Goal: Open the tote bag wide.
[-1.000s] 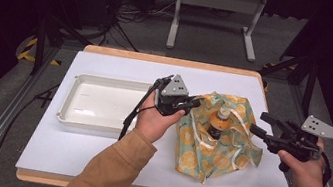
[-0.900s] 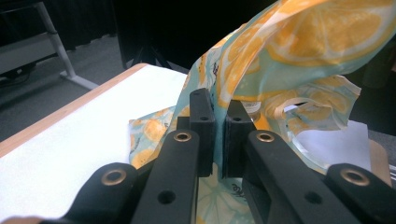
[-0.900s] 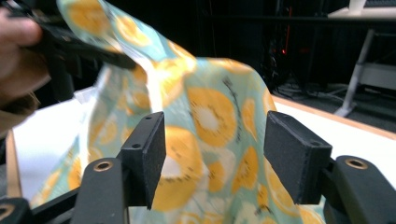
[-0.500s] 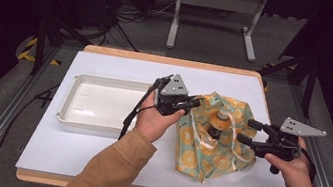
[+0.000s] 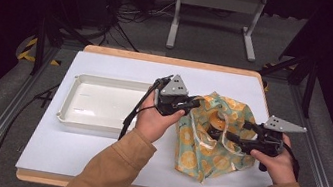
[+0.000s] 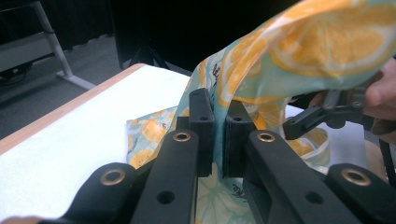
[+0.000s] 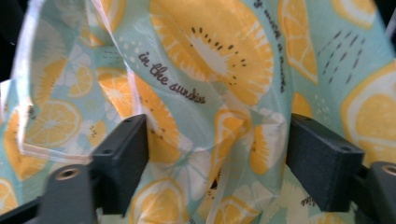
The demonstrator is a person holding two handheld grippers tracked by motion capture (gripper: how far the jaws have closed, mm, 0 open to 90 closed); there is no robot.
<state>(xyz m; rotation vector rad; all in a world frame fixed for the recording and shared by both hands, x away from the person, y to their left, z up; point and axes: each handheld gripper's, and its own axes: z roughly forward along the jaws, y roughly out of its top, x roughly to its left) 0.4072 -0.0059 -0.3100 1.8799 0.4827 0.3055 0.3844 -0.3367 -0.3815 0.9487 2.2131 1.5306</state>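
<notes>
- Against the frame a second earlier: the right gripper (image 5: 228, 135) sits lower and further in over the cloth bag (image 5: 211, 151); before, it hung off the bag's right edge, clear of the cloth.
- Left gripper (image 5: 197, 103) is where it was, at the bag's upper left corner; the left hand (image 5: 155, 122) has not shifted.
- The bag's outline has changed slightly: its right side is more gathered under the right gripper.
- Left jaws: pressed together, pinching a fold of the bag (image 6: 280, 56). In the left gripper view the cloth rises from between the two pads and drapes up and to the right.
- Right jaws: spread wide, and they have just been opening. In the right gripper view the printed cloth (image 7: 210, 93) lies between the pads; whether either pad touches it I cannot tell.
- Bag location: on the white surface (image 5: 93, 158), right of centre, just right of the white tray (image 5: 101, 108). Lemon-slice print on pale green, crumpled, a white cord (image 5: 196, 133) across it.
- A small round orange-brown item (image 5: 218, 123) sits in the bag's middle; too small to identify.
- Right hand (image 5: 277, 164) grips its gripper at the bag's right edge.
</notes>
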